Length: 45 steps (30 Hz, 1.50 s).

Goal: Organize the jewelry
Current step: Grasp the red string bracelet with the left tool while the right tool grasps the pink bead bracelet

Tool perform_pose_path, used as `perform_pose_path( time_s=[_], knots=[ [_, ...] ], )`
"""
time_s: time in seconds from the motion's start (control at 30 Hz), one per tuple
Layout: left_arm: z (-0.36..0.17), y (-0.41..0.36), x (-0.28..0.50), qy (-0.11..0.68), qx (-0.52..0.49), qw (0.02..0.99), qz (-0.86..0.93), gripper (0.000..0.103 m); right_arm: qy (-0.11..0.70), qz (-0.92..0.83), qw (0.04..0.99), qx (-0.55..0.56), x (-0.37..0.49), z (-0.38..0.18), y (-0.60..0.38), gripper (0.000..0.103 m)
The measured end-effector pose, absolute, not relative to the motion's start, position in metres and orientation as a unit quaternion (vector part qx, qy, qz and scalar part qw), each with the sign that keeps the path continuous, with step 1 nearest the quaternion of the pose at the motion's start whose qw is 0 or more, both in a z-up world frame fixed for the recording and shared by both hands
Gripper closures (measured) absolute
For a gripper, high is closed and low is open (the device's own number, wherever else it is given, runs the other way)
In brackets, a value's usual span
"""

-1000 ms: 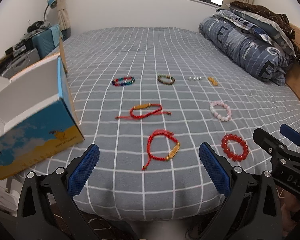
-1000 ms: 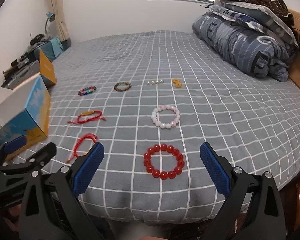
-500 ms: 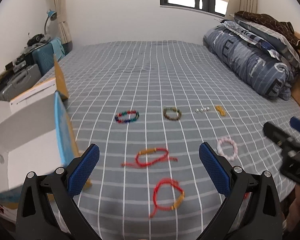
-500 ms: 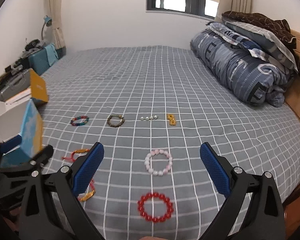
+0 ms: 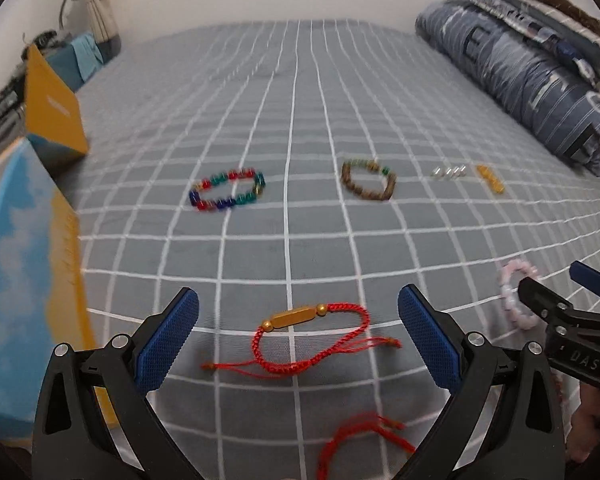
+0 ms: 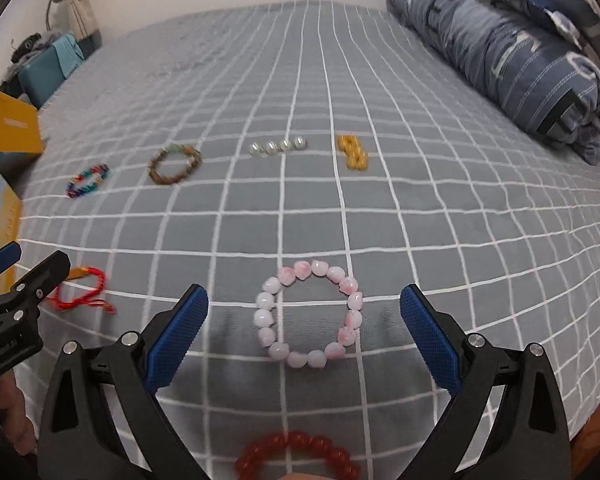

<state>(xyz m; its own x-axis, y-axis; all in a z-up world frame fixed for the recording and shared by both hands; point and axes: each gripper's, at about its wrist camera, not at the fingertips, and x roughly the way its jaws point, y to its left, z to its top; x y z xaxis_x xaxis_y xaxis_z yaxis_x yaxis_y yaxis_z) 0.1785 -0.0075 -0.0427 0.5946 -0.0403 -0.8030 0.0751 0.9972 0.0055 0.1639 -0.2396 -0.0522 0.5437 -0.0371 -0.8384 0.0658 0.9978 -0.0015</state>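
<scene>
Jewelry lies spread over a grey checked bed (image 5: 300, 92). My left gripper (image 5: 298, 338) is open above a red cord bracelet with a gold bar (image 5: 312, 338); a second red cord bracelet (image 5: 360, 444) lies nearer, under it. My right gripper (image 6: 304, 334) is open around a pink bead bracelet (image 6: 308, 316), with a red bead bracelet (image 6: 296, 456) at the bottom edge. Further off lie a multicoloured bead bracelet (image 5: 228, 188), a brown bead bracelet (image 5: 368, 180), small silver beads (image 5: 448, 171) and a yellow bead piece (image 5: 490, 178).
An open blue and yellow box (image 5: 24, 264) stands at the bed's left edge, its yellow flap (image 5: 54, 120) raised. A folded blue quilt (image 5: 540, 76) lies at the far right. Cases and clutter (image 6: 48, 64) sit beside the bed on the left.
Both grippers have dropped and moved forward over the bed. The red cord bracelet and the pink bead bracelet now lie between their open fingers, much closer than before.
</scene>
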Motion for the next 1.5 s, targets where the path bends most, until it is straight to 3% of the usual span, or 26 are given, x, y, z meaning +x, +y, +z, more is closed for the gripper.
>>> perform_pose_path(
  time_s=[0.43, 0.57, 0.63, 0.77, 0.97, 1.07, 1.1, 1.5],
  knots=[
    [-0.084, -0.011, 0.194, 0.483, 0.024, 0.875, -0.036, 0.006, 0.514, -0.016, 0.857, 0.044, 0.181, -0.075, -0.246, 0.01],
    [-0.083, -0.007, 0.196, 0.487, 0.016, 0.873, -0.038, 0.011, 0.521, -0.018, 0.852, 0.049, 0.183, -0.078, -0.248, 0.017],
    [-0.083, -0.004, 0.198, 0.488, 0.011, 0.872, -0.035, 0.017, 0.522, -0.023, 0.851, 0.052, 0.183, -0.079, -0.249, 0.022],
    [-0.083, -0.004, 0.197, 0.489, 0.013, 0.872, -0.032, 0.023, 0.519, -0.036, 0.852, 0.055, 0.182, -0.079, -0.252, 0.045],
    [-0.081, -0.005, 0.194, 0.492, 0.013, 0.87, -0.036, 0.045, 0.521, -0.052, 0.85, 0.058, 0.179, -0.079, -0.252, 0.063],
    [-0.078, -0.003, 0.192, 0.491, 0.01, 0.87, -0.039, 0.076, 0.519, -0.06, 0.85, 0.062, 0.179, -0.078, -0.253, 0.084],
    [-0.076, -0.001, 0.191, 0.491, 0.008, 0.87, -0.039, 0.09, 0.518, -0.06, 0.85, 0.069, 0.178, -0.077, -0.254, 0.084],
    [-0.067, -0.001, 0.181, 0.48, 0.012, 0.876, -0.05, 0.091, 0.496, -0.061, 0.864, 0.066, 0.169, -0.07, -0.253, 0.084]
  ],
)
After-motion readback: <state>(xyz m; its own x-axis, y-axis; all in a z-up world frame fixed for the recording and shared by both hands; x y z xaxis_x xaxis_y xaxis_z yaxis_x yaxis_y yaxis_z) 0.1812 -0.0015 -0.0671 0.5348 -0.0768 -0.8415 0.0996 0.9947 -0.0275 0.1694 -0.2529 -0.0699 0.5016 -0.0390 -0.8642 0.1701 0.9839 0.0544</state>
